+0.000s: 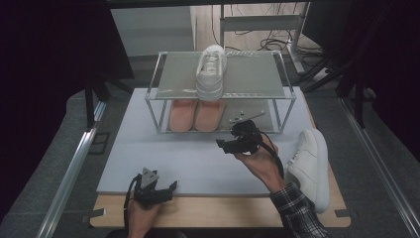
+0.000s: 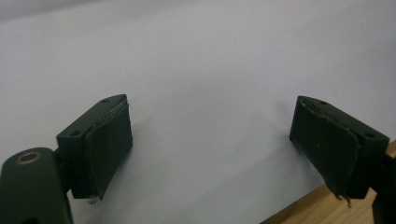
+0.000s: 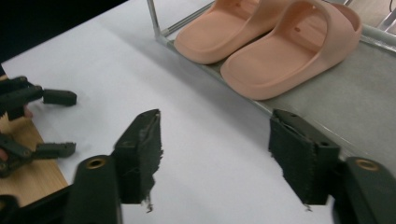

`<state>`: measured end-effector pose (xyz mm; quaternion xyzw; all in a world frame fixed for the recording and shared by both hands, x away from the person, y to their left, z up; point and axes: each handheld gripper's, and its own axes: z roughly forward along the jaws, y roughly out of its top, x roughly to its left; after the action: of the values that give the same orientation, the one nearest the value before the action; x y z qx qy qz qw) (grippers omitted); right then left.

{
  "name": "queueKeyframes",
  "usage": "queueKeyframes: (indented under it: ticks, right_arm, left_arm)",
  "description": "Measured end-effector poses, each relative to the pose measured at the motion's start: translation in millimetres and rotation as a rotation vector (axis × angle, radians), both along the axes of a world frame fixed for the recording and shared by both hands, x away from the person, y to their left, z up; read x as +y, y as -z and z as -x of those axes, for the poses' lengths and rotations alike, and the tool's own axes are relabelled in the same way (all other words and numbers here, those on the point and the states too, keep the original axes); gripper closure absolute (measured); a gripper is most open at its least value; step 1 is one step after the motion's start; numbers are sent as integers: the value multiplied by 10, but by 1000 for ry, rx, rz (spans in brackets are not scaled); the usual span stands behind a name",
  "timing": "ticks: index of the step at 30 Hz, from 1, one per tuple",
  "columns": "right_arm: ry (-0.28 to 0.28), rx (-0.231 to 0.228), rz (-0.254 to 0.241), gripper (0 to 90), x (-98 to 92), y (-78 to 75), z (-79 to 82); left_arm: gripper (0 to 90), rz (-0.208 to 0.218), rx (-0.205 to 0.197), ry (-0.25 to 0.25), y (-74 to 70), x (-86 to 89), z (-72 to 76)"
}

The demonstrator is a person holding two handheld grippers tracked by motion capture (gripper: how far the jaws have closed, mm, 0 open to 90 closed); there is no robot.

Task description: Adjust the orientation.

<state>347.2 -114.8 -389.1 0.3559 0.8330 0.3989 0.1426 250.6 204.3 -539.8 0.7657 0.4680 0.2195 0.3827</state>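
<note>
The pair of pink slides (image 1: 196,115) sits side by side on the lower shelf of a metal-framed shoe rack (image 1: 285,97), toes toward the person. In the right gripper view the slides (image 3: 275,44) are smooth, one-piece foam sandals with a wide strap over the instep and rounded toes, peach-pink all over, and they touch each other along their inner edges near the rack's front rail. A white sneaker (image 1: 211,72) stands on the rack's upper shelf, directly above the slides, and a second white sneaker (image 1: 311,167) lies on the table at the right edge of the white mat (image 1: 163,158).

The right gripper (image 1: 224,144) is held above the mat just in front of the rack, its jaws pointing left across the table, the hand beneath it with the palm turned up and a plaid sleeve behind. Its jaws stand apart with nothing between them; only the mat and the rack's lower shelf lie beyond them.

The left gripper (image 1: 171,186) rests low at the mat's near edge, by the wooden table (image 1: 223,210) border. Its jaws are spread wide over bare mat, holding nothing.
</note>
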Motion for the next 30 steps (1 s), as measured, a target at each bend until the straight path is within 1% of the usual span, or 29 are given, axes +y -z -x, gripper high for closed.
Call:
queueKeyframes:
  ticks: [4, 7, 9, 12, 14, 17, 18, 19, 21, 24, 30]
  right_arm:
    - [-36, 8, 34, 483, -17, 27, 63]
    - [-47, 27, 45, 546, -36, 56, 108]
    - [-55, 31, 50, 586, -53, 81, 134]
    - [-58, 46, 56, 604, -86, 125, 179]
    - [-73, 44, 47, 599, -120, 158, 208]
    - [-48, 41, 50, 598, -181, 188, 251]
    - [-47, 38, 44, 599, -206, 196, 261]
    - [-41, 41, 43, 603, -229, 201, 273]
    - [-27, 32, 48, 625, -278, 204, 299]
    - [-13, 24, 57, 678, -345, 212, 336]
    - [17, 30, 76, 815, -467, 248, 401]
  left_arm:
    - [127, 0, 0, 0, 0, 0, 0]
    - [127, 0, 0, 0, 0, 0, 0]
    - [127, 0, 0, 0, 0, 0, 0]
    - [127, 0, 0, 0, 0, 0, 0]
    - [127, 0, 0, 0, 0, 0, 0]
    - [127, 0, 0, 0, 0, 0, 0]
    - [127, 0, 1, 0, -1, 0, 0]
    - [127, 0, 1, 0, -1, 0, 0]
    - [127, 0, 1, 0, -1, 0, 0]
    - [128, -1, 1, 0, -1, 0, 0]
    - [127, -1, 0, 0, -1, 0, 0]
